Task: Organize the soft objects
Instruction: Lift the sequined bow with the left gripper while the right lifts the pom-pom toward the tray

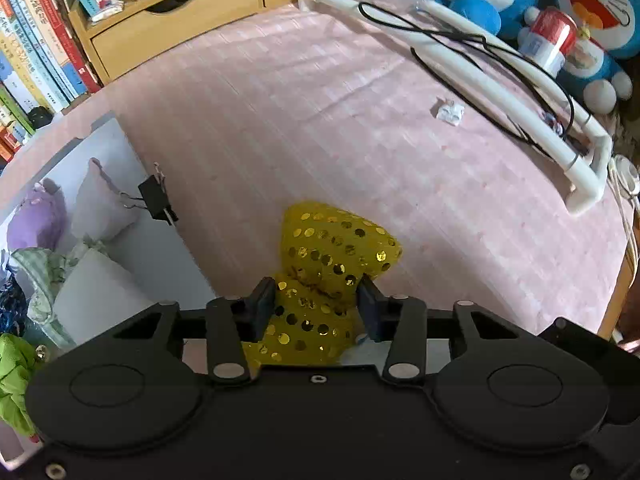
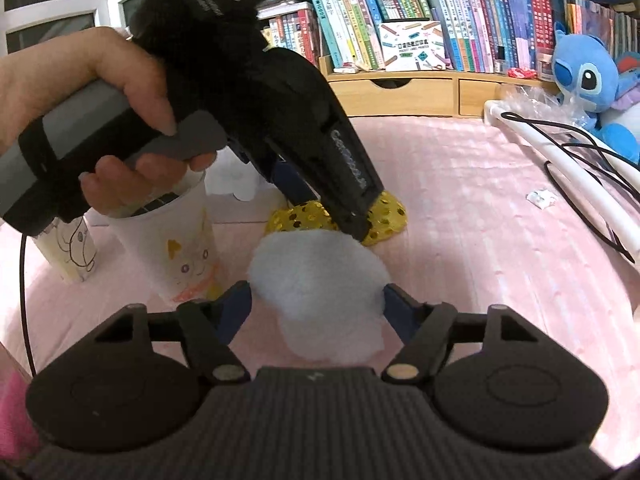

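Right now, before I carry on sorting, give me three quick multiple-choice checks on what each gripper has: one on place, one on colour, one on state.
1. Where does the sequinned bow lie?
A. On the pink cloth
B. Inside a paper cup
C. On the bookshelf

2. What colour is the fluffy ball between the right gripper fingers?
A. Green
B. White
C. Red

3. How do the left gripper pads stand?
A. Wide apart, nothing between them
B. Pressed on the bow's middle
C. Clamped on a black binder clip

Answers: 1 A, the bow rests on the pink cloth. 2 B, the fluff is white. 3 B, both pads pinch the bow's narrow waist.
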{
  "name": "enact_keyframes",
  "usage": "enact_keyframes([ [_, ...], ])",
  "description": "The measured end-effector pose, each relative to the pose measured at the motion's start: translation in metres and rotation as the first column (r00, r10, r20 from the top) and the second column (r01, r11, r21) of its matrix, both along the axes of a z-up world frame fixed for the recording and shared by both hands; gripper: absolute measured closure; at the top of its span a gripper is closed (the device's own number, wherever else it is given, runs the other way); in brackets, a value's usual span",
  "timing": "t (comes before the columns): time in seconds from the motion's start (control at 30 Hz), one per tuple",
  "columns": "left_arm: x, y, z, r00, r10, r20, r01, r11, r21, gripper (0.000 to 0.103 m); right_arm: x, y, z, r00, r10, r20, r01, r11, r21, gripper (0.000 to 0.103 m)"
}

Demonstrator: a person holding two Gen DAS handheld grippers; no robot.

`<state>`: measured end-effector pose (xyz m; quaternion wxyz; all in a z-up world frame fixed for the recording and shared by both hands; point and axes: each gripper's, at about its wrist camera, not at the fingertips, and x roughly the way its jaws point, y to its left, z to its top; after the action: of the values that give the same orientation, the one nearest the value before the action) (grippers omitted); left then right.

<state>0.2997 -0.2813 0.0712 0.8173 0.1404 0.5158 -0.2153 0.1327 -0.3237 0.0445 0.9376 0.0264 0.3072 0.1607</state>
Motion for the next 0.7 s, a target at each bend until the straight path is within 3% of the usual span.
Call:
enact_keyframes([
  [0.43, -0.014, 0.018, 0.027, 0.996, 0.027, 0.083, -0.02, 0.997, -0.075, 0.068, -0.011, 0.003, 0.011, 0.998, -0.022, 0.066, 0.023, 1.0, -0.009, 0.045],
  [0.47, -0.016, 0.02, 0.03, 0.995, 0.03, 0.092, -0.022, 0.996, -0.081, 0.069, -0.012, 0.004, 0.012, 0.997, -0.026, 0.07, 0.026, 1.0, -0.008, 0.048],
  [0.53, -0.02, 0.024, 0.036, 0.993, 0.038, 0.11, -0.027, 0.995, -0.099, 0.07, -0.011, 0.003, 0.014, 0.996, -0.039, 0.074, 0.04, 0.999, -0.007, 0.066],
  [0.7, -0.031, 0.035, 0.05, 0.988, 0.044, 0.149, -0.023, 0.991, -0.135, 0.07, -0.012, 0.003, 0.018, 0.995, -0.06, 0.084, 0.06, 0.998, -0.002, 0.07],
])
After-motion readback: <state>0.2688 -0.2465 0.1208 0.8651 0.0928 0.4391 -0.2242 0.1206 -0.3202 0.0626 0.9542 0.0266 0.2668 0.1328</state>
